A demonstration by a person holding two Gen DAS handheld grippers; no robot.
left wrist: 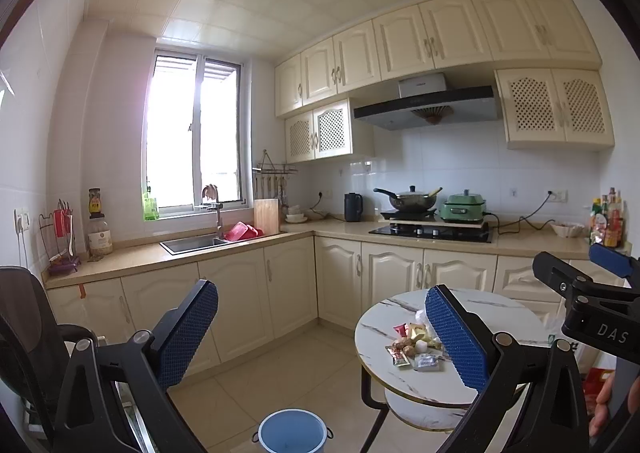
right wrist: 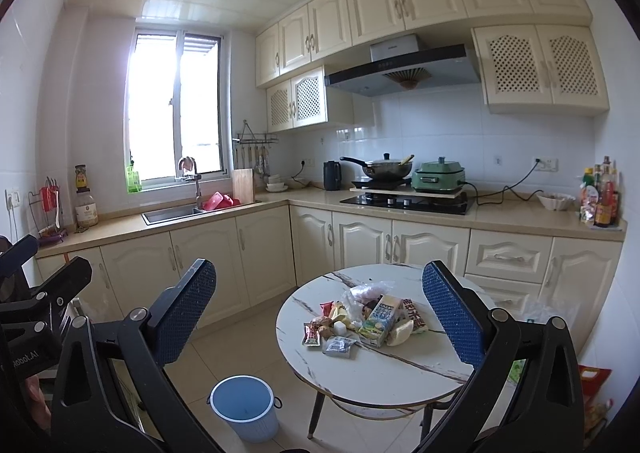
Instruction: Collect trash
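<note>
I hold the left gripper and right gripper spread wide, nothing between their pads. Below sits the blue bin on the floor. Beyond, the trash lies heaped mid-tabletop. Farther back, the stove.

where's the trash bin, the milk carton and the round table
trash bin (right wrist: 244, 407): right wrist view, blue inside.
milk carton (right wrist: 382, 319): right wrist view, front face.
round table (right wrist: 384, 373): right wrist view, bare marble top.

Glossy marble-look table, seemingly plastic bin
</note>
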